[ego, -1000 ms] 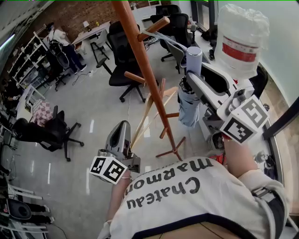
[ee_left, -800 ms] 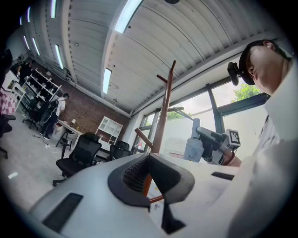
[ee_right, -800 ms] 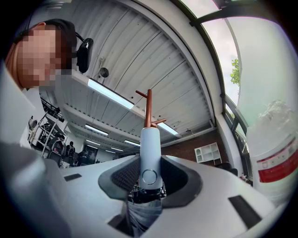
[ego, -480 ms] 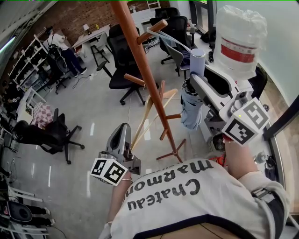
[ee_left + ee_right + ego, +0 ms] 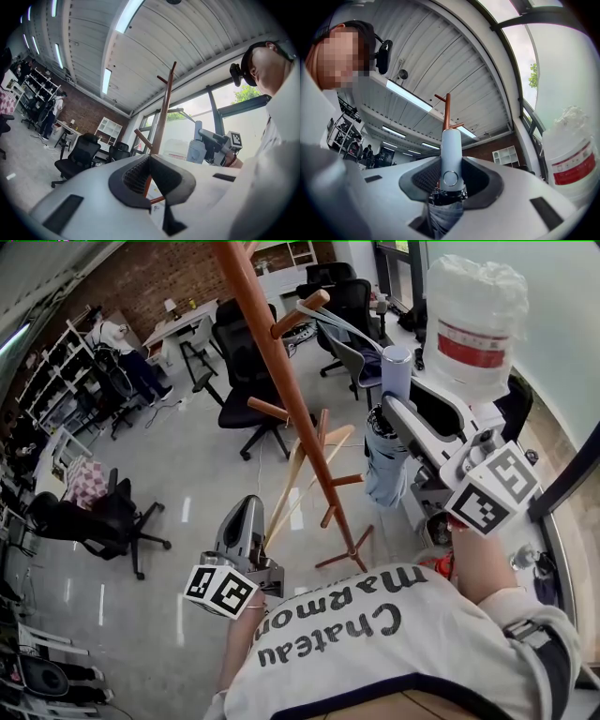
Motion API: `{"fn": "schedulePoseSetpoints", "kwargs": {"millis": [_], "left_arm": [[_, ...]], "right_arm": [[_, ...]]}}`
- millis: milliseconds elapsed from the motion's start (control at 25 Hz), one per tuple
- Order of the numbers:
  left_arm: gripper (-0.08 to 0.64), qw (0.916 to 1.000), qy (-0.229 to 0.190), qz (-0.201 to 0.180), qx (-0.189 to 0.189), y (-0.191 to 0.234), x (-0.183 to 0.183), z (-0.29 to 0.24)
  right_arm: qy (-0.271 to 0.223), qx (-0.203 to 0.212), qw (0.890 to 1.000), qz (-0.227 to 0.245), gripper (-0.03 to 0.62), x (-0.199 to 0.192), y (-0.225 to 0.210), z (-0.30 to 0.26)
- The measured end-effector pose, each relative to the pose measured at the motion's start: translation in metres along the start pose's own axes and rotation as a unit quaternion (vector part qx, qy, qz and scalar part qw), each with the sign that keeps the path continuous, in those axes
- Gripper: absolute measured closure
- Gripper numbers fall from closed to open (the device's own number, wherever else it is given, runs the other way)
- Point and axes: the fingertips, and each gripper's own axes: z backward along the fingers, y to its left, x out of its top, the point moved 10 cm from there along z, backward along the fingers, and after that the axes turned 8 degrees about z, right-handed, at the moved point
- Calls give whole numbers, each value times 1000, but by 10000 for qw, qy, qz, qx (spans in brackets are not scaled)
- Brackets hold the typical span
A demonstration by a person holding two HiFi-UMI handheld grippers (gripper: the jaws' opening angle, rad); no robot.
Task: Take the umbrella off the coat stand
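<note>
A tall wooden coat stand (image 5: 281, 399) rises in front of me. A folded grey-blue umbrella (image 5: 382, 460) hangs just right of it, and a pale strap (image 5: 342, 324) runs from its handle (image 5: 396, 367) to an upper peg (image 5: 305, 310). My right gripper (image 5: 394, 413) is shut on the umbrella just below the handle. In the right gripper view the handle (image 5: 451, 159) stands up between the pads (image 5: 427, 177), with the folded canopy below. My left gripper (image 5: 246, 512) is held low, left of the stand's base, shut and empty. The left gripper view shows the stand (image 5: 162, 122) beyond its tips.
A large water bottle (image 5: 469, 320) on a dispenser stands close at the right. Black office chairs (image 5: 246, 381) stand behind the coat stand and another (image 5: 103, 512) at the left. Desks, shelves and a person (image 5: 117, 338) are far back on the grey floor.
The right gripper and the umbrella have shifted very slightly to the right, away from the pole. The left gripper has stayed where it was.
</note>
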Motion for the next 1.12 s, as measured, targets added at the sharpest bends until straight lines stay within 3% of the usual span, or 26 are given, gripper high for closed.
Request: {"fn": "schedulePoseSetpoints", "kwargs": {"millis": [1120], "left_arm": [[535, 9998, 103, 60, -161, 8, -1, -10]], "right_arm": [[-138, -404, 9990, 152, 442, 6, -8, 12]]}}
